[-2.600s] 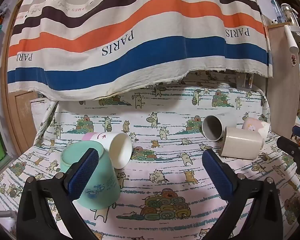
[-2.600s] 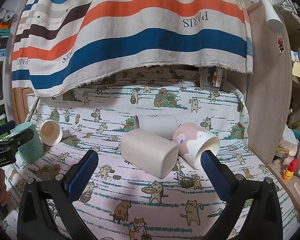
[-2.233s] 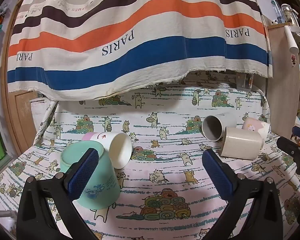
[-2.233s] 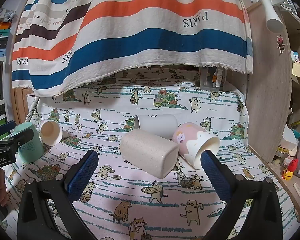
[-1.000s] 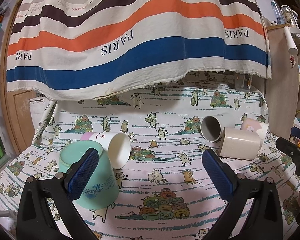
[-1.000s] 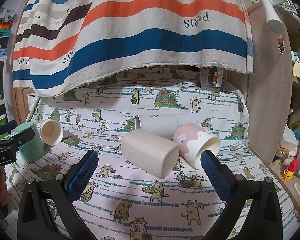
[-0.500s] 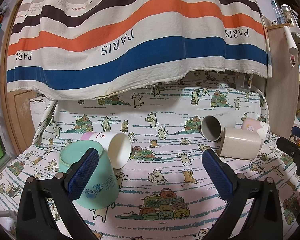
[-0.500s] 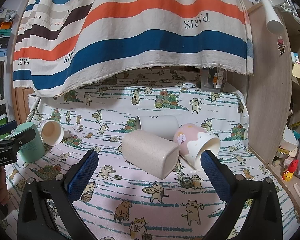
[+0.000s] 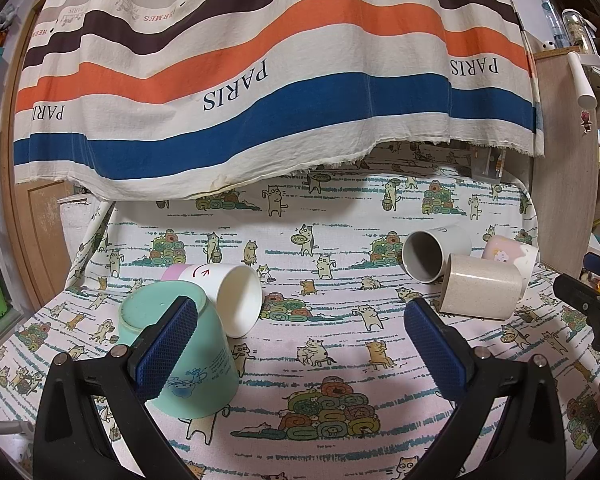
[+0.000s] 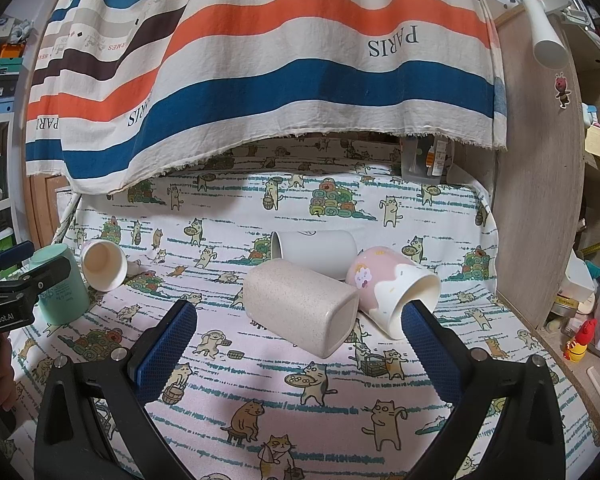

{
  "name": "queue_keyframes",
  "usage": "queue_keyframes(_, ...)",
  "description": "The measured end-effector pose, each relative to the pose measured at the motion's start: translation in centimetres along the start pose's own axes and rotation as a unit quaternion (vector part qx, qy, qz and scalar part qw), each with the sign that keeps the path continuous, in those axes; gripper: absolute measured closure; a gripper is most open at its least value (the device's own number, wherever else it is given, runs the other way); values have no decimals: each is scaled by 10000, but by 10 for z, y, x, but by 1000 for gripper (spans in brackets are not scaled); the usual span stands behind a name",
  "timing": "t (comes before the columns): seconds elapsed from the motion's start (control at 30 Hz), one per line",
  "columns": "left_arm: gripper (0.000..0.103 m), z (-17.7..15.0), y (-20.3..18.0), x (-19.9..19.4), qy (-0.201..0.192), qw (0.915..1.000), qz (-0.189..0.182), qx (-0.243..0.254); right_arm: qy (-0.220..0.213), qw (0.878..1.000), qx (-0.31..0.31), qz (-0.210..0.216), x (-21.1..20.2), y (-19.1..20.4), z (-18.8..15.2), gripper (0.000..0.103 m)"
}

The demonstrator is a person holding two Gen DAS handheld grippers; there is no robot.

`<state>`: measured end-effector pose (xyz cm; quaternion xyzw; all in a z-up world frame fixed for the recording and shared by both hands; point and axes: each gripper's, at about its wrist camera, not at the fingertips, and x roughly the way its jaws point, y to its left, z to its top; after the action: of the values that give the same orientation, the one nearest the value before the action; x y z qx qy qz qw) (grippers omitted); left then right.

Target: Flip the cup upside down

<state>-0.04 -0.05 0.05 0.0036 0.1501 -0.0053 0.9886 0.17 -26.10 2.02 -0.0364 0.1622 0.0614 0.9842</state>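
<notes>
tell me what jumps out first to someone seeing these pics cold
The big striped PARIS cloth hanging over the back of the cat-print tablecloth grabs the eye first. Next, the cups: a mint cup standing upside down at the left beside a tipped white paper cup, and a beige cup, grey cup and pink cup lying in a cluster at the right.

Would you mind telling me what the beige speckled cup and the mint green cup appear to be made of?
The beige speckled cup looks like matte ceramic or wheat-straw plastic: fine dark flecks, no glare; which one is unclear. The mint green cup, standing upside down, looks like smooth plastic with a printed blue drawing and a soft sheen, though glazed ceramic is possible.
</notes>
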Motion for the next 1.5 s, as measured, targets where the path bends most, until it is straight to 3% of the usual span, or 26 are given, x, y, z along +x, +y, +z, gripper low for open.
queue_keyframes(0.83, 0, 0, 0, 0, 4, 10000, -3, 6, 2, 10000, -2, 6, 0, -1, 0, 0)
queue_keyframes(1.0, 0, -1, -2, 3, 99, 9998, -195, 8, -41, 10000, 41, -39, -2, -3, -3, 0)
queue_keyframes(1.1, 0, 1, -5, 5, 227, 9992, -343, -10, 137, 9994, 98, 302, -7, -5, -2, 0)
queue_keyframes(1.2, 0, 10, -16, 2, 224, 9976, -649, 128, 220, 9986, 59, 469, -13, -8, 9, 0)
queue_keyframes(1.3, 0, 31, -30, -3, 16, 9978, -575, 337, 212, 9982, -133, 539, -15, -9, 29, 0)
queue_keyframes(1.5, 0, 72, -31, 3, -330, 9981, -505, 91, 403, 9975, 10, 576, 7, -21, 66, 0)
